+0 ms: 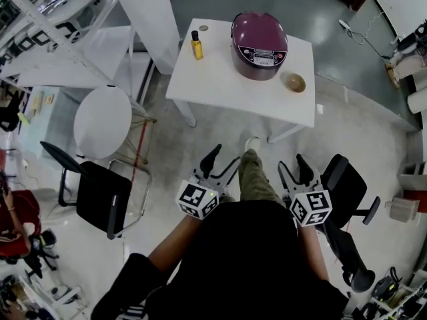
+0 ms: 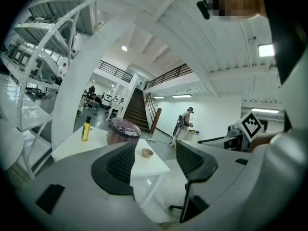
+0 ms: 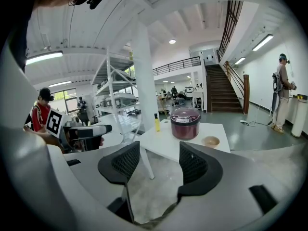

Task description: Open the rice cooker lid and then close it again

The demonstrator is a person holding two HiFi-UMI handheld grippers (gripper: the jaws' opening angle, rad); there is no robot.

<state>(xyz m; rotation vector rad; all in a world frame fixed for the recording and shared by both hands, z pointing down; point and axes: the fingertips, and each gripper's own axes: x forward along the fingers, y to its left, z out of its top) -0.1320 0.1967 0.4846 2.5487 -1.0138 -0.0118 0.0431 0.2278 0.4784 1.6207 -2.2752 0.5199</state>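
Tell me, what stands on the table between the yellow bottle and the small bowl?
The purple rice cooker stands between the bottle and the bowl; the head view shows it best.

Left gripper [image 1: 222, 162] and right gripper [image 1: 294, 169] are held low, side by side at the waist, jaws spread apart on both.

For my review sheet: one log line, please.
stage: not started | rice cooker: closed, on table | left claw: open, empty | right claw: open, empty
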